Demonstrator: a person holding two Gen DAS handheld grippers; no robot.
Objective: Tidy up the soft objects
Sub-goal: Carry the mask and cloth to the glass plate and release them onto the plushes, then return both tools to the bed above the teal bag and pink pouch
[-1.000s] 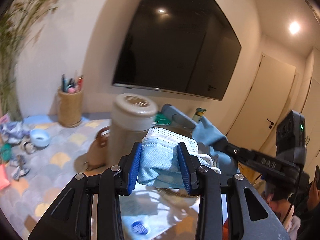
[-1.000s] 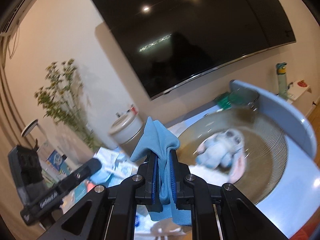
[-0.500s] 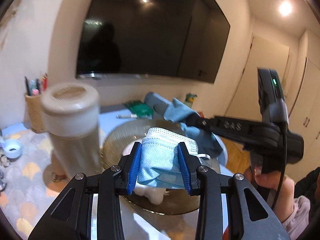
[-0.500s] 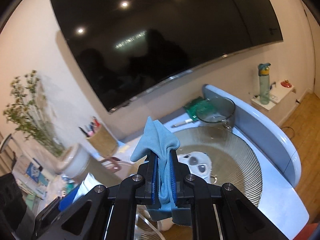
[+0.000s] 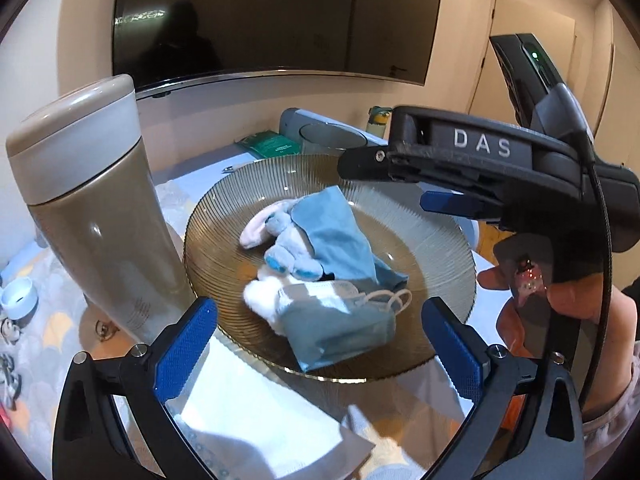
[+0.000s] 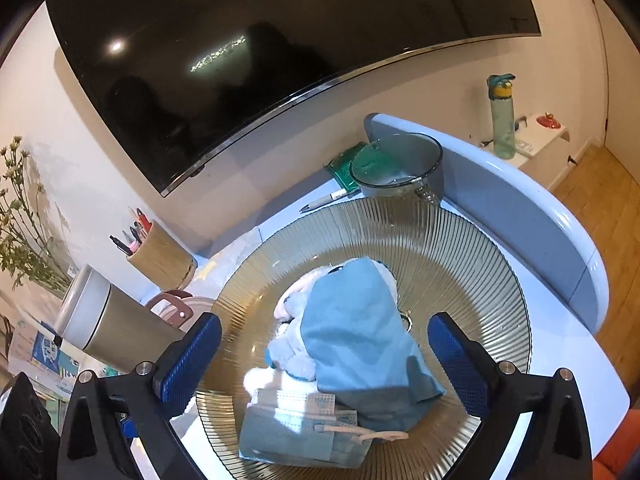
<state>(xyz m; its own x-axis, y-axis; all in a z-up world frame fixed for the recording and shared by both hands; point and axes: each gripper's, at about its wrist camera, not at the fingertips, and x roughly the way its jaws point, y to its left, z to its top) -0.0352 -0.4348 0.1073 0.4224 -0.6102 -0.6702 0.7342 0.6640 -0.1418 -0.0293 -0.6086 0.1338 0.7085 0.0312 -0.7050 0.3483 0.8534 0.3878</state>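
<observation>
The ribbed glass plate (image 6: 460, 248) fills the middle of the right wrist view; it looks rigid and breakable, best left alone. On it, centre frame, the blue cloth (image 6: 356, 332) drapes limp over the plush toy (image 6: 290, 354), while the face mask (image 6: 288, 428) lies at lower centre, light and floppy, easiest pinched at a folded edge. The left gripper (image 5: 320, 344) and right gripper (image 6: 324, 354) have just been opening; both stand wide, holding nothing.

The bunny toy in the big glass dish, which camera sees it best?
The left wrist view: the plush toy shows its ear, face and blue paws beside the blue cloth. In the right wrist view the cloth covers most of it, leaving only its near side.
</observation>
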